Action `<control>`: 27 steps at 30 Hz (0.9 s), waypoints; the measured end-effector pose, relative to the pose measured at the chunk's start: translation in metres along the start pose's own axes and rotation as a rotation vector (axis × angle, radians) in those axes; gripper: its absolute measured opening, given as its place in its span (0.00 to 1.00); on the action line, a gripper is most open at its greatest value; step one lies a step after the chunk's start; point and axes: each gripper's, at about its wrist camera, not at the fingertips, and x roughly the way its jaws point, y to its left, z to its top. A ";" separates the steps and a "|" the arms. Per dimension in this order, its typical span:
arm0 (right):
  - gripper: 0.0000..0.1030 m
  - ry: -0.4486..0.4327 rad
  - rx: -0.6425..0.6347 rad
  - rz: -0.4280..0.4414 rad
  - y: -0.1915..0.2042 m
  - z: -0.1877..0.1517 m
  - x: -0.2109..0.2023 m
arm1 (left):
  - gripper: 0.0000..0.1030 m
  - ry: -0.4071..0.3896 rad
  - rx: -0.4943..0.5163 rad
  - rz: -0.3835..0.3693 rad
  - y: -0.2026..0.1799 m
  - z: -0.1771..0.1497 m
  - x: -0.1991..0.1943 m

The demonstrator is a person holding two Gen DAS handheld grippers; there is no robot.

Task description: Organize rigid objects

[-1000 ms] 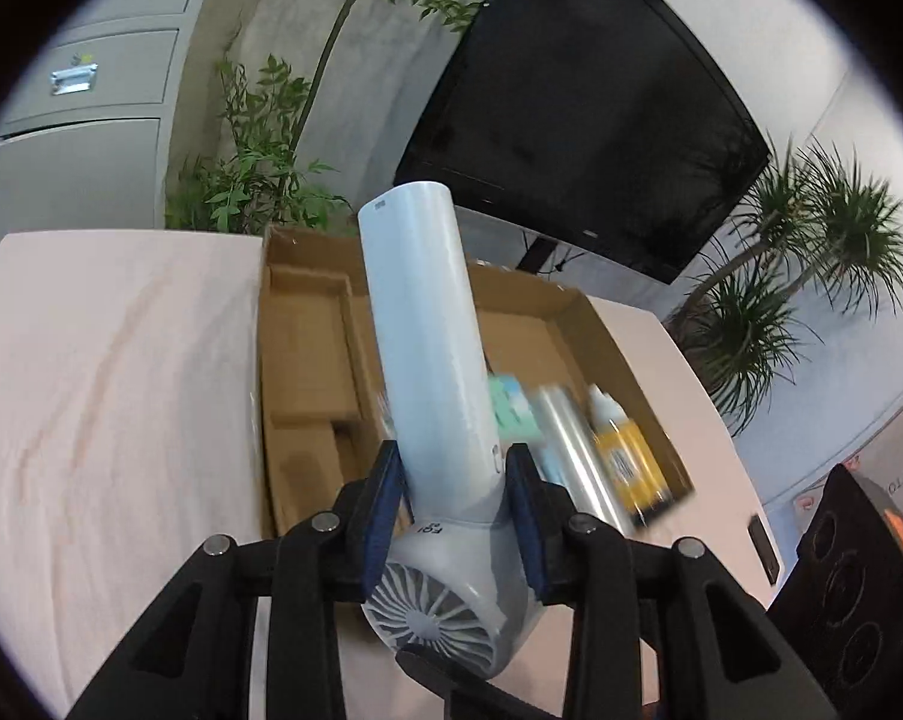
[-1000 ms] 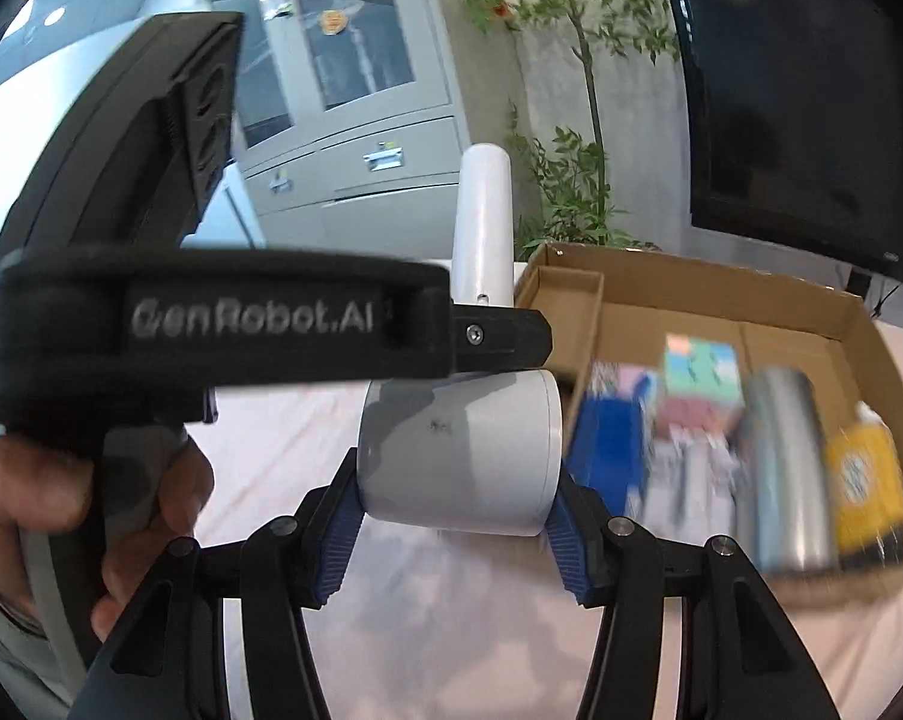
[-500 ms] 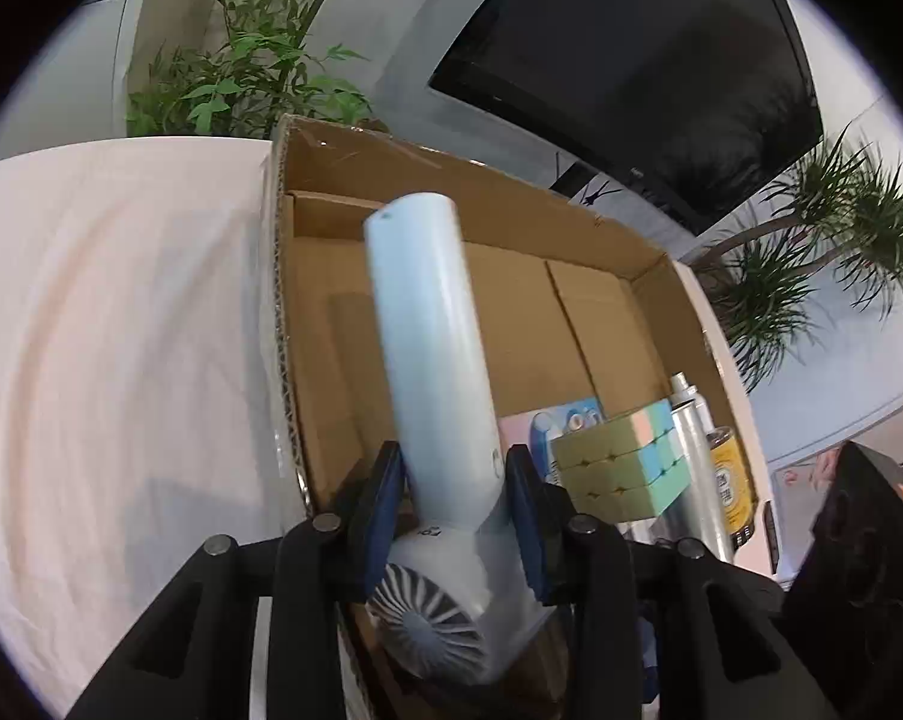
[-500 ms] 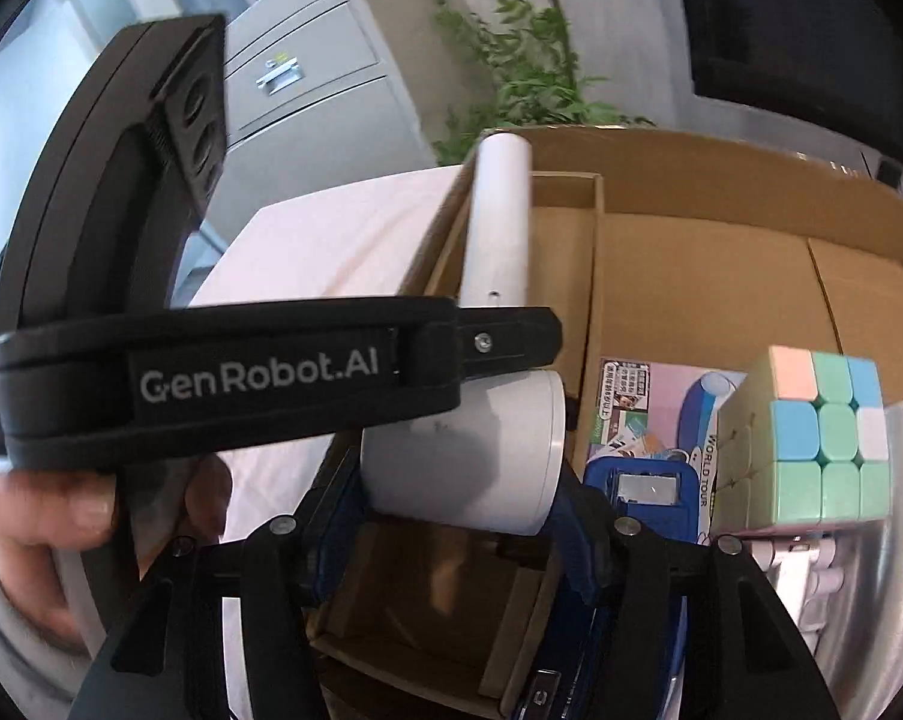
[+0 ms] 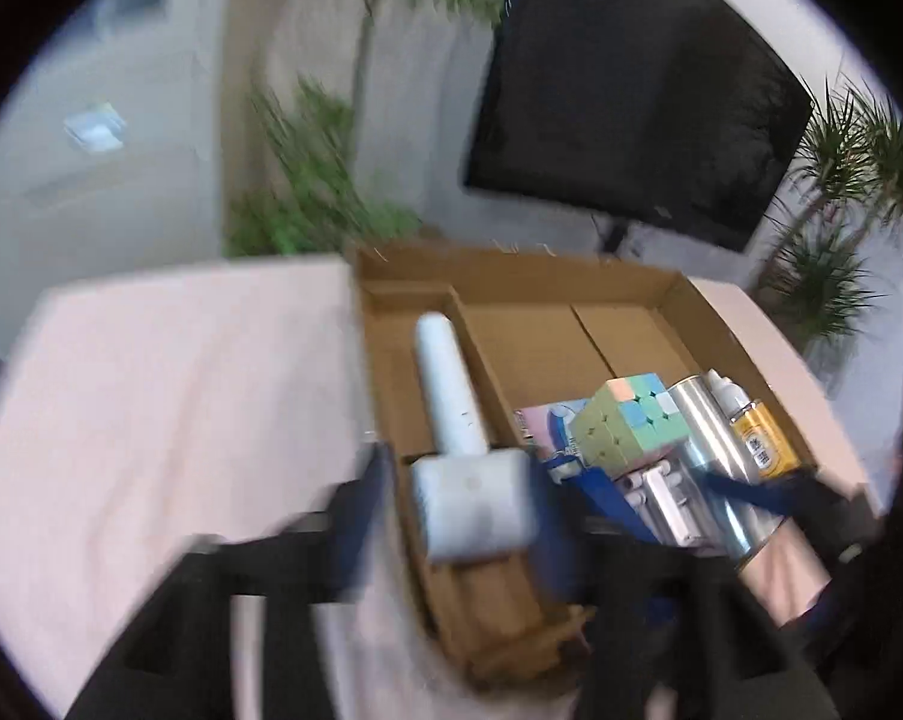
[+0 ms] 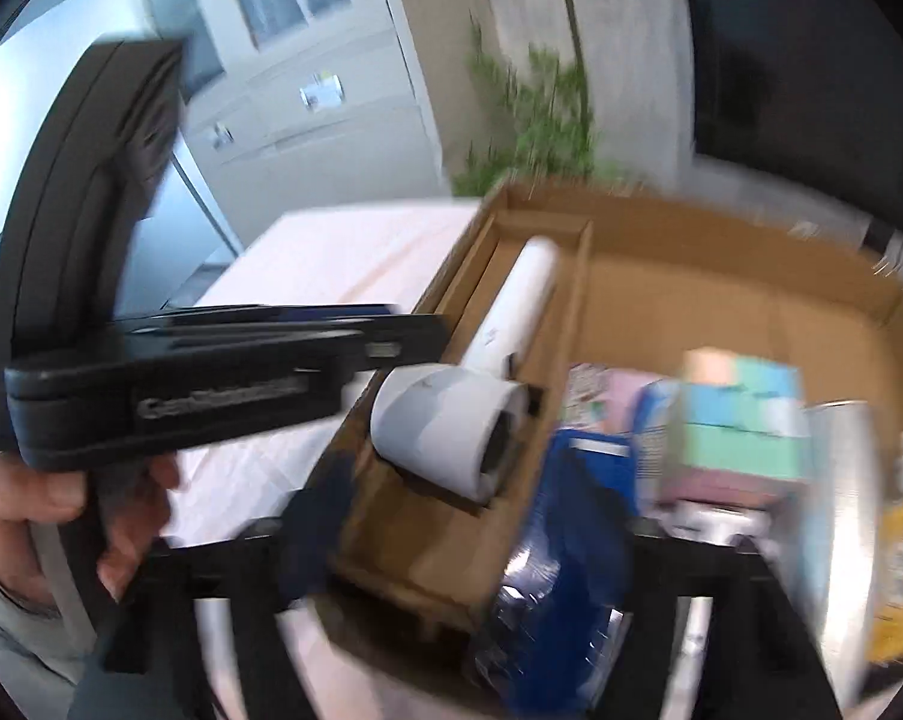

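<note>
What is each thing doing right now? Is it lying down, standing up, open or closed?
Hair dryer: lying in the box's left slot, let go.
Cardboard box: open on top.
Puzzle cube: resting on other things, unsolved.
Left hand-held gripper: opening, off the dryer.
Right hand-held gripper: opening, empty.

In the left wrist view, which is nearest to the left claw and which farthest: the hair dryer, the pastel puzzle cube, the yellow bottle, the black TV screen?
1. Hair dryer: between the opening fingers of the left claw, lying in the box's left slot.
2. Pastel puzzle cube: to the right, mid-box.
3. Yellow bottle: by the box's right wall.
4. Black TV screen: behind the box, by the wall.
</note>
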 end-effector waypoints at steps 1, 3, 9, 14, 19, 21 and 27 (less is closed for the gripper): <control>0.98 -0.050 -0.018 -0.053 -0.001 -0.010 -0.018 | 0.92 -0.051 -0.002 0.060 -0.005 -0.008 -0.019; 0.99 -0.100 -0.048 -0.153 -0.004 -0.035 -0.048 | 0.99 -0.199 -0.032 0.149 -0.021 -0.035 -0.065; 0.99 -0.095 0.000 -0.204 -0.018 -0.105 -0.106 | 0.99 -0.271 -0.009 0.243 -0.087 -0.091 -0.130; 0.99 -0.138 -0.004 -0.225 -0.026 -0.148 -0.173 | 0.99 -0.266 0.040 0.218 -0.135 -0.117 -0.150; 0.99 -0.168 0.016 -0.238 -0.029 -0.181 -0.228 | 0.99 -0.276 0.000 0.233 -0.164 -0.138 -0.166; 0.99 -0.177 0.021 -0.239 -0.033 -0.195 -0.246 | 0.99 -0.275 -0.027 0.240 -0.172 -0.148 -0.168; 0.99 -0.193 0.045 -0.234 -0.037 -0.218 -0.273 | 0.99 -0.251 -0.034 0.245 -0.192 -0.163 -0.163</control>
